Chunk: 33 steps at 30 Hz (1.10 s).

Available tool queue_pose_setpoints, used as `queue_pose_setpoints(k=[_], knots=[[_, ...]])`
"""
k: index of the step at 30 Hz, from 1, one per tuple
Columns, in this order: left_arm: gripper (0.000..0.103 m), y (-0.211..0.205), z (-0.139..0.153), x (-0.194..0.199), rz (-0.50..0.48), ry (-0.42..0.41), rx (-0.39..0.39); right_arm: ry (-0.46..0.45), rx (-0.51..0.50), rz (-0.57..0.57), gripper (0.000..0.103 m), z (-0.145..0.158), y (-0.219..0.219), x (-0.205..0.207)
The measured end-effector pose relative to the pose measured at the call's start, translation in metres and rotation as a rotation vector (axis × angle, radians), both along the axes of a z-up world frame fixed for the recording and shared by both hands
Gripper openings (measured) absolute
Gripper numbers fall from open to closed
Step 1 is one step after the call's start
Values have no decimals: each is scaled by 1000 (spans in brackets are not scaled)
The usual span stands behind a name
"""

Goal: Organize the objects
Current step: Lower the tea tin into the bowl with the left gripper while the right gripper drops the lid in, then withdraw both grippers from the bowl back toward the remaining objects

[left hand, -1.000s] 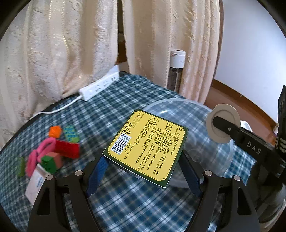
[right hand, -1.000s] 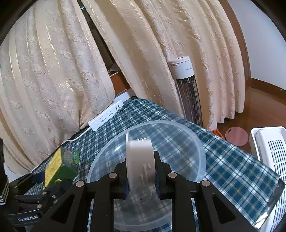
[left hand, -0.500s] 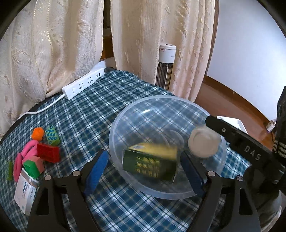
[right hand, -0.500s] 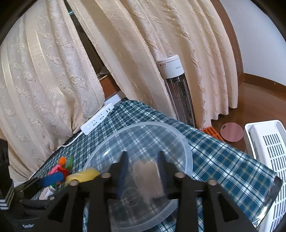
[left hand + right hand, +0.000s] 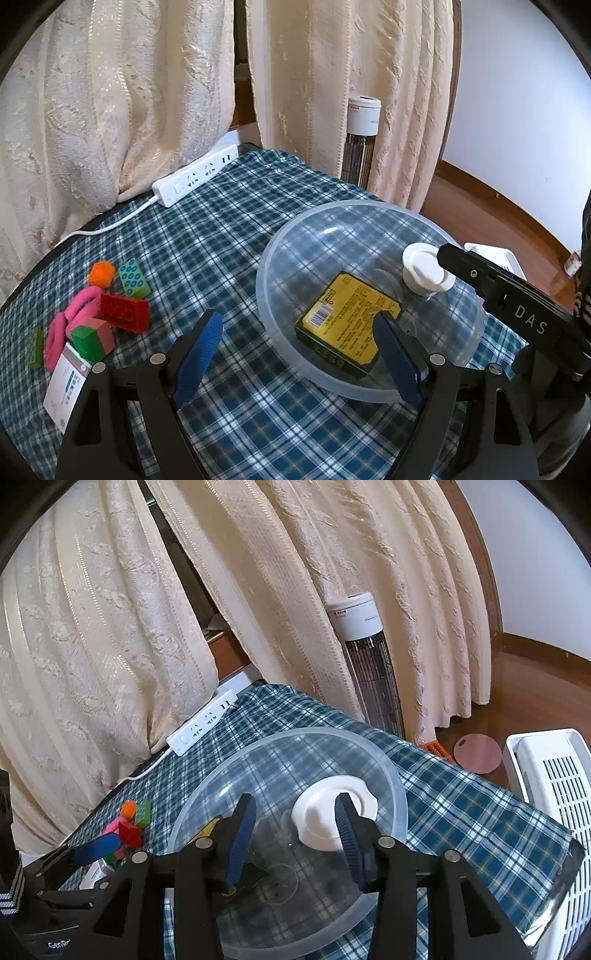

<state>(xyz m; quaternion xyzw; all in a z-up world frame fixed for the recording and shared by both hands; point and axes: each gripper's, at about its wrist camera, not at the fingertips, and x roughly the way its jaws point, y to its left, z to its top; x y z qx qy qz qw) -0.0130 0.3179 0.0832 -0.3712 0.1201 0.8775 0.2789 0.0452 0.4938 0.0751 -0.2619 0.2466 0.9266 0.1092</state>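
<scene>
A table [image 5: 229, 229] under a blue-and-white checked cloth carries everything here. The clear plastic bowl [image 5: 369, 236] sits on it toward one end, and that's my landmark. Off to the bowl's left in the left wrist view, well apart from it, lies a cluster: an orange block [image 5: 101, 274], a green studded brick [image 5: 133, 283], a red brick [image 5: 125, 312], pink loops [image 5: 79, 306], a green-and-pink block [image 5: 92, 338], a small green piece [image 5: 36, 352] and a white carton [image 5: 66, 391]. Beyond the bowl, at the cloth's far edge against the curtain, a white power strip [image 5: 195, 179] rests, its cord [image 5: 110, 226] trailing away along the cloth.
</scene>
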Motion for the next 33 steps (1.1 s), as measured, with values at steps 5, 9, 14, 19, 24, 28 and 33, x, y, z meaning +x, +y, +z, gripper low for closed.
queue_pose_setpoints(k=[5, 9, 14, 19, 24, 28, 33], knots=[[85, -8, 5, 1, 19, 21, -1, 0, 7, 3, 52, 2, -6, 0], [85, -16, 6, 3, 38, 37, -7, -1, 16, 11, 52, 4, -13, 0], [85, -27, 6, 4, 66, 56, -28, -3, 31, 19, 52, 7, -22, 1], [85, -39, 5, 3, 93, 67, -43, -6, 44, 32, 52, 9, -33, 0], [85, -51, 6, 3, 114, 72, -45, -9, 55, 51, 52, 10, -45, -2], [85, -62, 7, 3, 131, 73, -43, -11, 61, 65, 53, 11, -56, -4], [85, -74, 7, 2, 154, 81, -53, -17, 68, 86, 53, 11, -71, -9]])
